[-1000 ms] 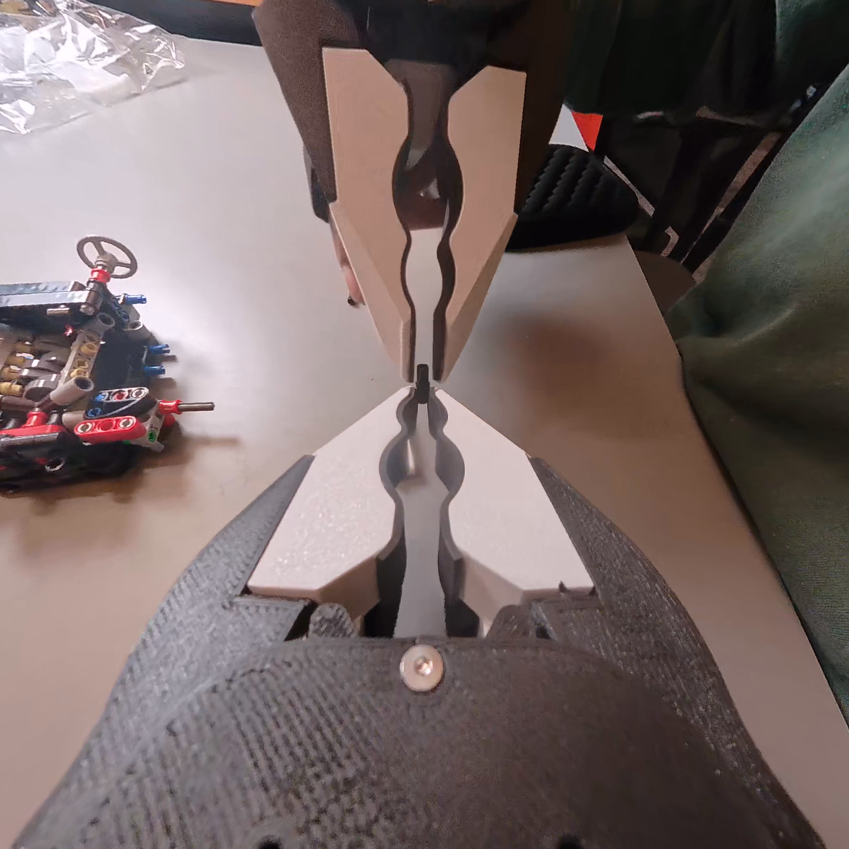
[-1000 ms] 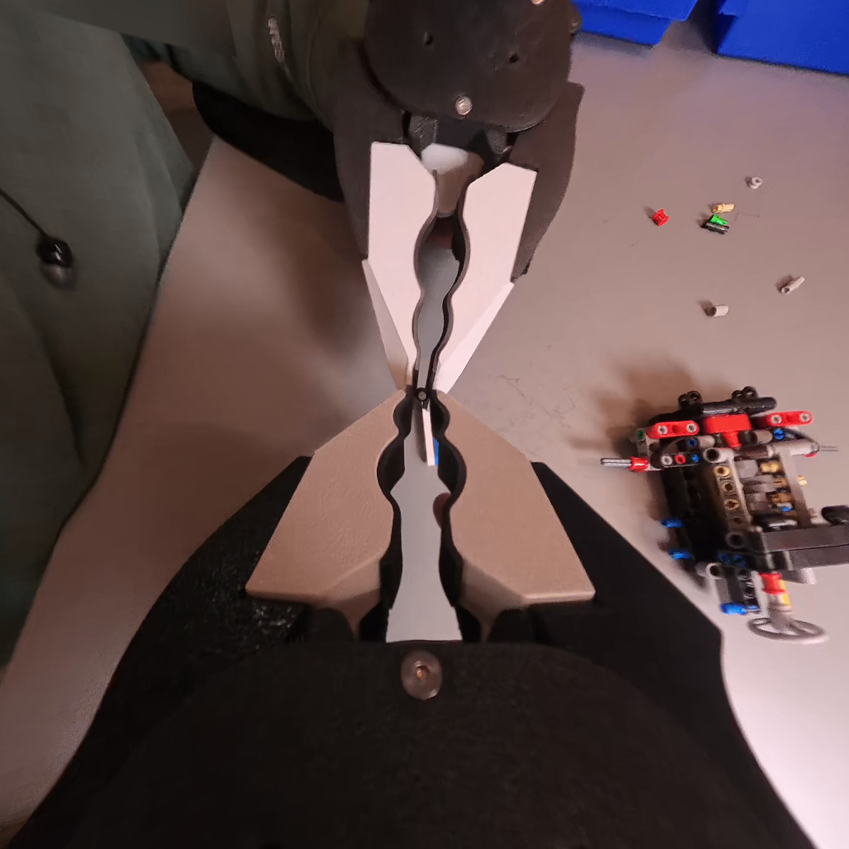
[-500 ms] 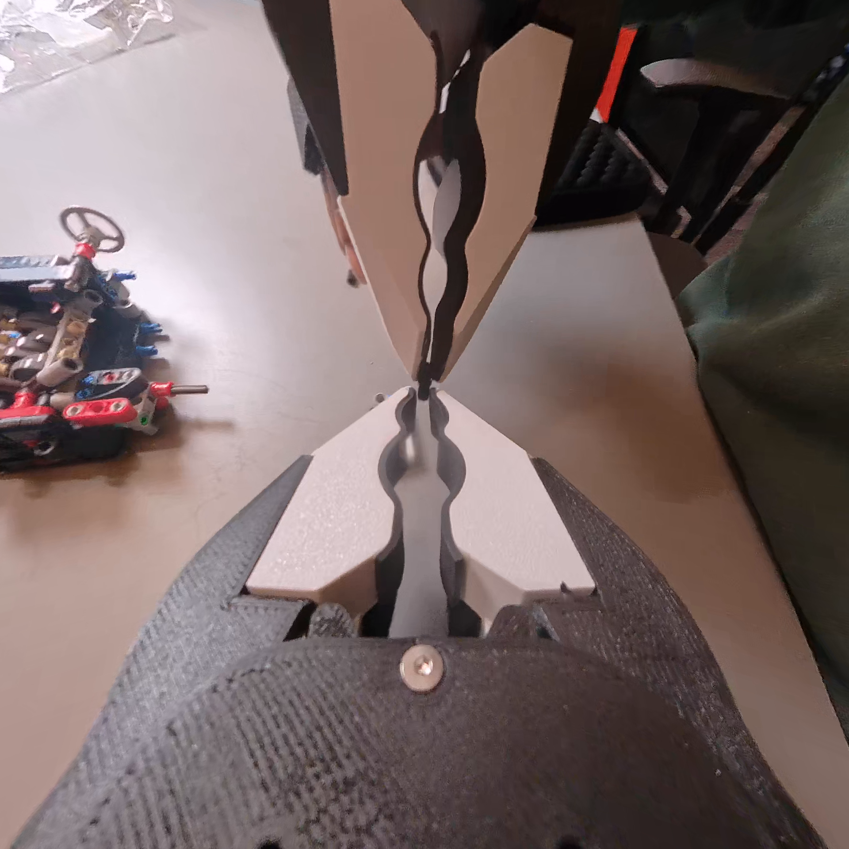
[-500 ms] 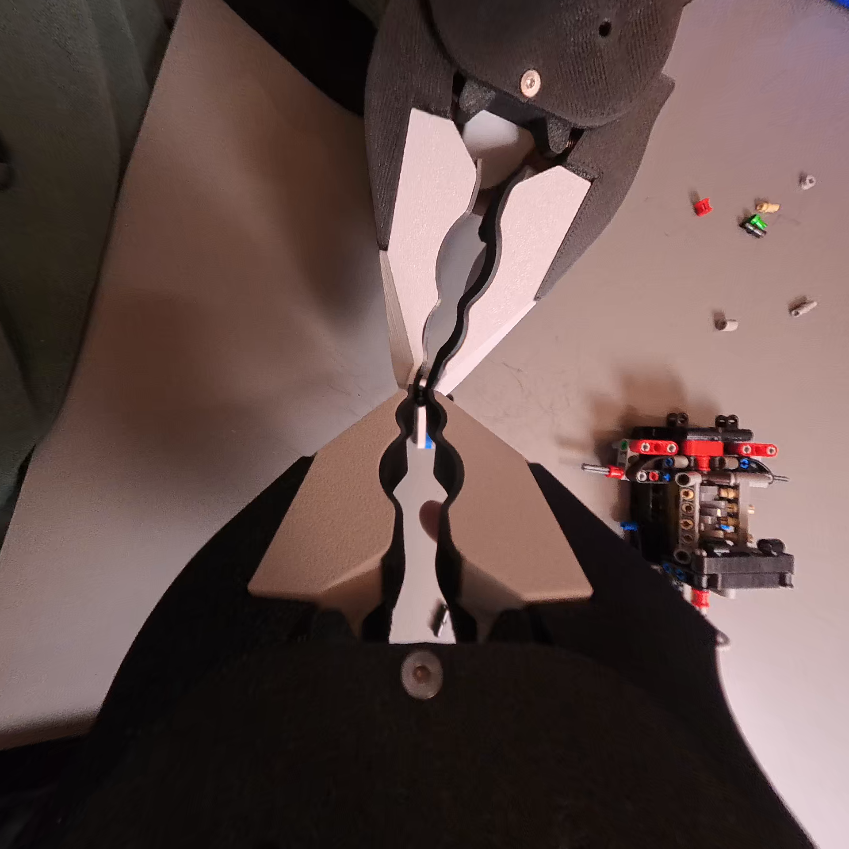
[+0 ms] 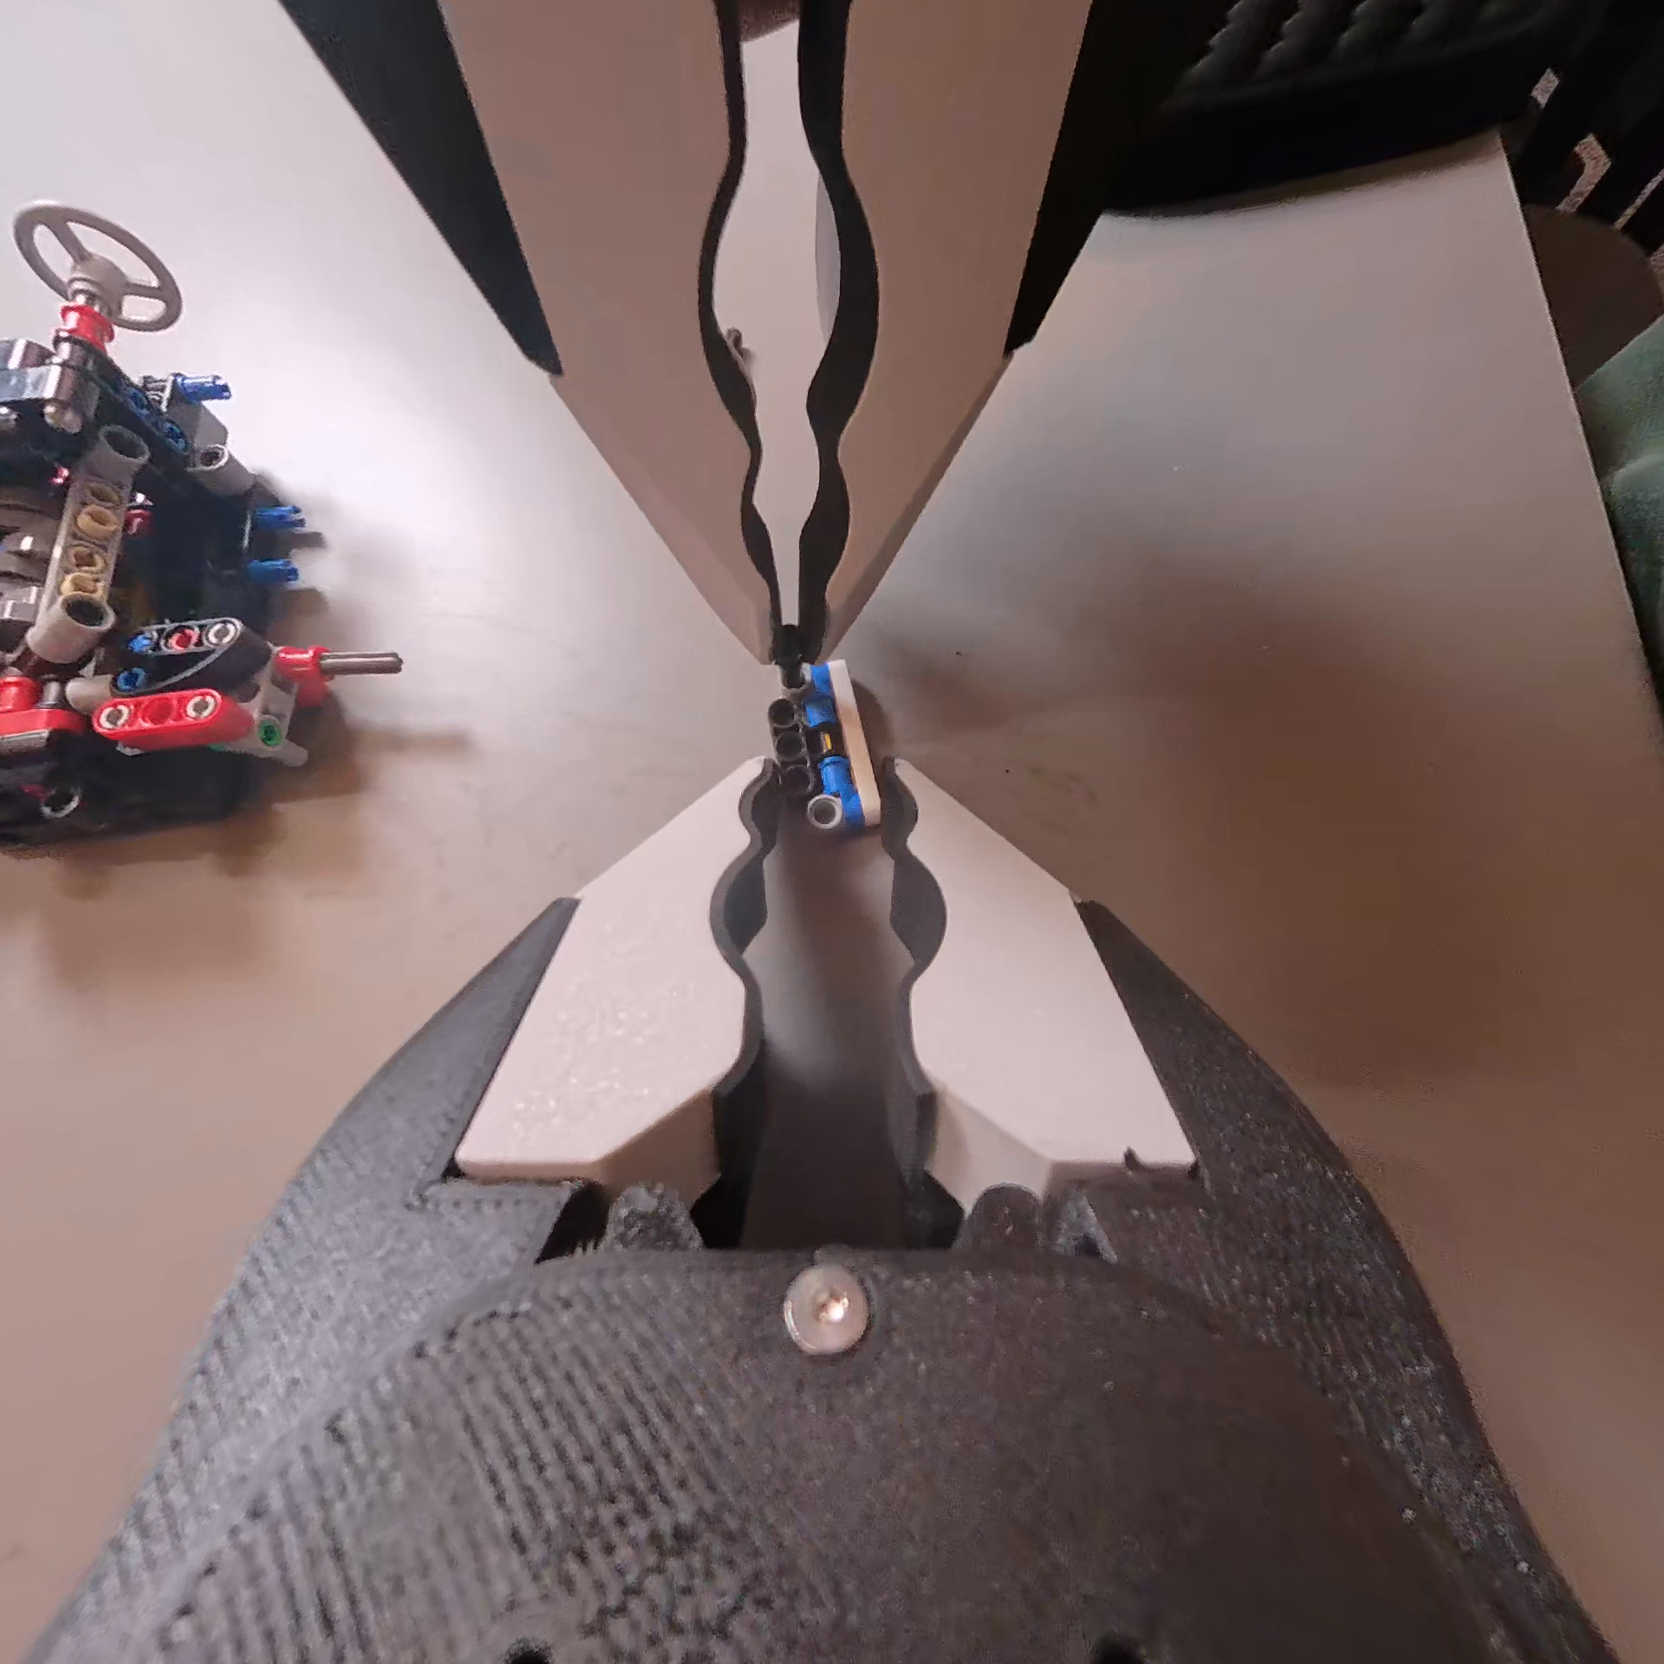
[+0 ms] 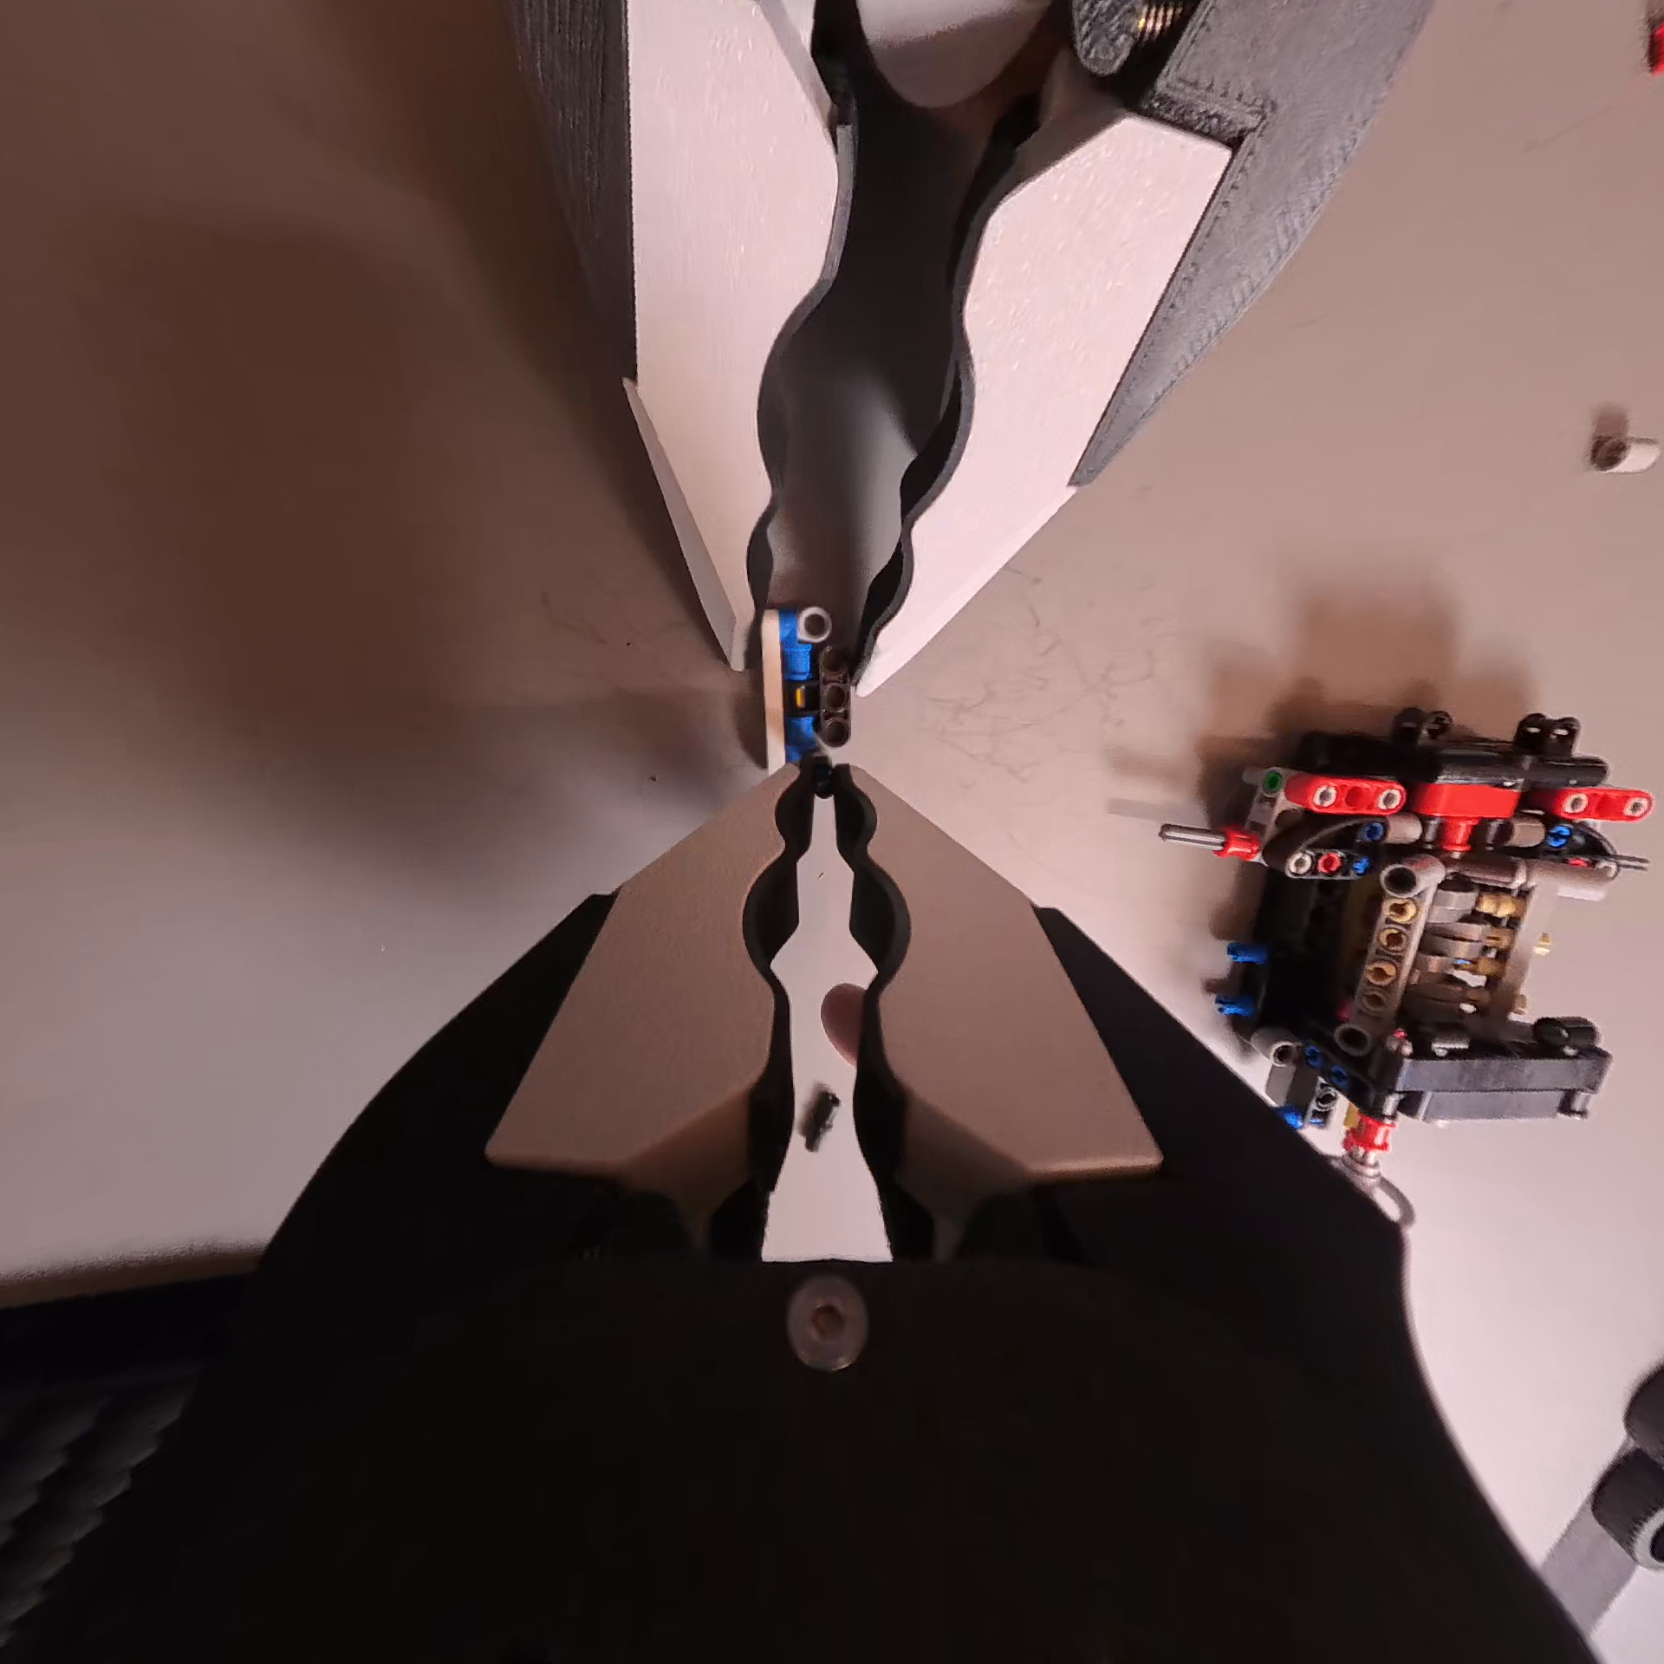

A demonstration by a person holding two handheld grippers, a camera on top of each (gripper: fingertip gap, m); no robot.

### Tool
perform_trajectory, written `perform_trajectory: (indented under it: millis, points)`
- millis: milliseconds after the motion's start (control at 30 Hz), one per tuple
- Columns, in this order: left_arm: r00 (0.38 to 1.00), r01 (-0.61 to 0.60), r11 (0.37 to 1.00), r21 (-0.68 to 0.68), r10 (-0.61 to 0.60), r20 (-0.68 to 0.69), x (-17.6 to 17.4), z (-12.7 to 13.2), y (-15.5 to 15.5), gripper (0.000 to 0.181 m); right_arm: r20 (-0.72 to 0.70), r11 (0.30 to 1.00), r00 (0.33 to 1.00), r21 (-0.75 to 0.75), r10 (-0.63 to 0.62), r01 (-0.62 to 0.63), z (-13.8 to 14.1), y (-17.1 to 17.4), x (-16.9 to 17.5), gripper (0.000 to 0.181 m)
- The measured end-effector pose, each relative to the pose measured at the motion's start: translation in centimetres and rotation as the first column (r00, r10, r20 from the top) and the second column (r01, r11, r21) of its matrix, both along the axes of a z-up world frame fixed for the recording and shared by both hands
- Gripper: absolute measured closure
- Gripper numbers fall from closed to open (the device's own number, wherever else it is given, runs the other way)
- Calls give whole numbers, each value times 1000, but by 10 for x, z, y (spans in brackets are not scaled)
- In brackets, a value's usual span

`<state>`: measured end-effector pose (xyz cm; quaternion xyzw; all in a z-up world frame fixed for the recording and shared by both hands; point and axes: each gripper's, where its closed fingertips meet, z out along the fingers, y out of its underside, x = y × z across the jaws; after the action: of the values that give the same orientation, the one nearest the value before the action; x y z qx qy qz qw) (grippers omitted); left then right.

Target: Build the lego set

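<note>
My left gripper [image 5: 830, 774] is shut on a small lego sub-assembly [image 5: 824, 756]: a black three-hole beam, blue pins and a white plate. My right gripper [image 6: 821, 782] faces it tip to tip and is shut on a small black pin [image 6: 821, 773] that touches the end of the black beam. In the left wrist view the right gripper [image 5: 792, 641] comes down from the top. In the right wrist view the left gripper [image 6: 797, 671] and the sub-assembly [image 6: 801, 684] are just above my tips. The partly built lego car chassis [image 5: 117, 585] lies on the table at the left, and on the right [image 6: 1441, 927] in the right wrist view.
A loose black pin [image 6: 819, 1116] lies on the table [image 5: 1261, 630] under my right fingers, near a person's fingertip [image 6: 846, 1022]. A grey piece [image 6: 1621, 450] lies at the far right and a tyre [image 6: 1639, 1522] at the lower right. A black chair [image 5: 1351, 90] stands past the table edge. Only a small space, under 4 cm, lies between the two pairs of fingers. Both grippers' tips are roughly 20 cm from the grey piece [image 6: 1621, 450].
Both grippers have drawn nearer to each other and to the table. The left jaws stand wider, and the sub-assembly now shows broadside between them. The right gripper still pinches the black pin.
</note>
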<state>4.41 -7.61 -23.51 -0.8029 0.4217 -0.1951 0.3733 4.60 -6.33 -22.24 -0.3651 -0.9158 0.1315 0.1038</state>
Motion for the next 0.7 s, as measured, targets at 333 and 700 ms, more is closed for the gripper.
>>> perform_trajectory:
  millis: [333, 700]
  points:
    - [1000, -7, 1000, -26, 7, 11, 0, 0, 1, 162, 67, 999, 998, 38, 21, -23, -3, 0, 5, 179]
    - [1000, -11, 999, -32, 12, 21, -1, 0, 1, 162, 90, 997, 995, 52, 46, -51, -4, -3, 2, 180]
